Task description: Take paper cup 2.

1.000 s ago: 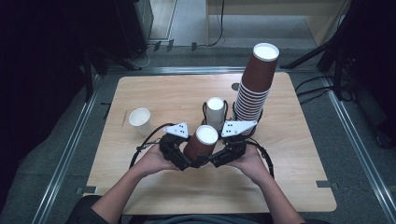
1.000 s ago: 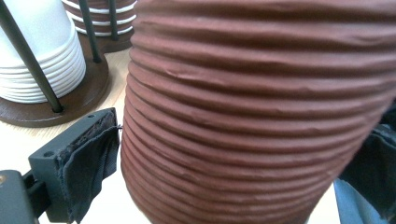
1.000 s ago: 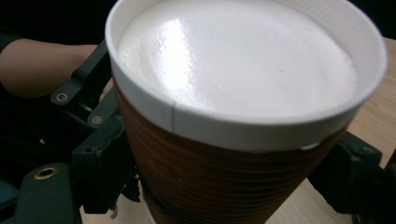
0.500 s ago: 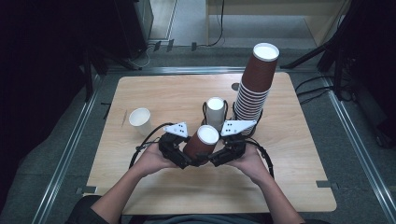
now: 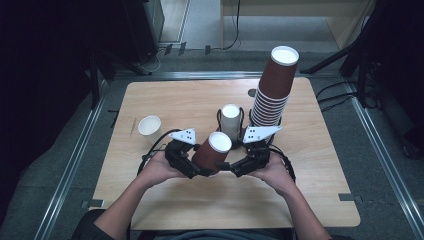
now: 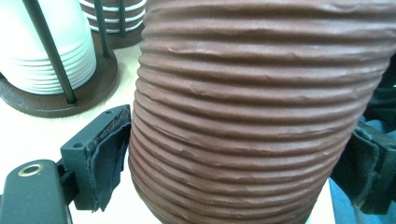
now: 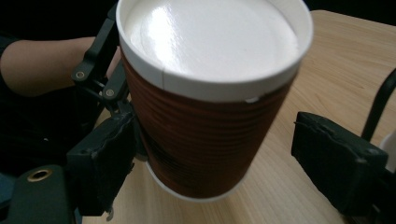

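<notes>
Ribbed brown paper cup (image 5: pixel 212 152), tilted: left tool (image 5: pixel 192 167) clamps it; right tool (image 5: pixel 235 167) open alongside. Judged step: handover; next, right closes.

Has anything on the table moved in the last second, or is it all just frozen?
Nothing visibly changed. Both grippers, left and right, sit at the tilted brown cup as before; the tall cup stack, the white cup stack and the lone white cup have not moved.
</notes>
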{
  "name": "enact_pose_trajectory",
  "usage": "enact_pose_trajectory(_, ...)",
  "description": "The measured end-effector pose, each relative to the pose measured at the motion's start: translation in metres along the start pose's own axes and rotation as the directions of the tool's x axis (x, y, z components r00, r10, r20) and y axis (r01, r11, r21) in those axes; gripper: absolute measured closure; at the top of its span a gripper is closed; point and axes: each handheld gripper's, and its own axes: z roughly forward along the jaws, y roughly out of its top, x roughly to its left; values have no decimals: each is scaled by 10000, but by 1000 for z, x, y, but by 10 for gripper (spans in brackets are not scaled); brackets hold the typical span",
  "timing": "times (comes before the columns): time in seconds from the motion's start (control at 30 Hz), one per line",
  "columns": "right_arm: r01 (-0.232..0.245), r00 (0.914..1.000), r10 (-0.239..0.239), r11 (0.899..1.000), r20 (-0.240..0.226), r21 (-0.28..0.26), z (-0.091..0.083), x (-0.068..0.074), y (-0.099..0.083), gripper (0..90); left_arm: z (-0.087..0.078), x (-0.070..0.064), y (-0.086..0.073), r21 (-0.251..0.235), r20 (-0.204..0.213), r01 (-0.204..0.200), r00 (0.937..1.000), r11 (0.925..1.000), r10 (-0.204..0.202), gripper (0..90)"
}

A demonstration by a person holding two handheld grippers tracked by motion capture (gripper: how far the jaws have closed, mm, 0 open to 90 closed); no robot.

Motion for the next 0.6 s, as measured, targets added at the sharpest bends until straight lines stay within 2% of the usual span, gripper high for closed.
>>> enact_pose_trajectory(0.2,247,9993,-261,9981,252,569,-10,1,-2,145,-10,3,1,188,-125,-65,9999,9998,68,95)
enact_pose_trajectory(0.27,318,9988,-351,9953,345,912,-11,2,-4,146,-12,4,1,298,-328,-97,9994,9995,107,96)
enact_pose_trajectory(0.37,381,9983,-440,9892,389,1413,-12,3,-10,148,-14,6,1,512,-411,-98,9991,9986,119,96)
enact_pose_trajectory(0.47,477,9972,-571,9838,494,1729,-13,4,-14,150,-15,8,0,793,-532,-166,9984,9967,209,98)
enact_pose_trajectory(0.5,565,9961,-687,9789,561,1962,-13,4,-17,153,-14,9,0,1083,-673,-215,9973,9939,289,98)
enact_pose_trajectory(0.6,564,9960,-699,9752,563,2139,-14,2,-22,156,-12,10,0,1453,-666,-287,9970,9890,387,99)
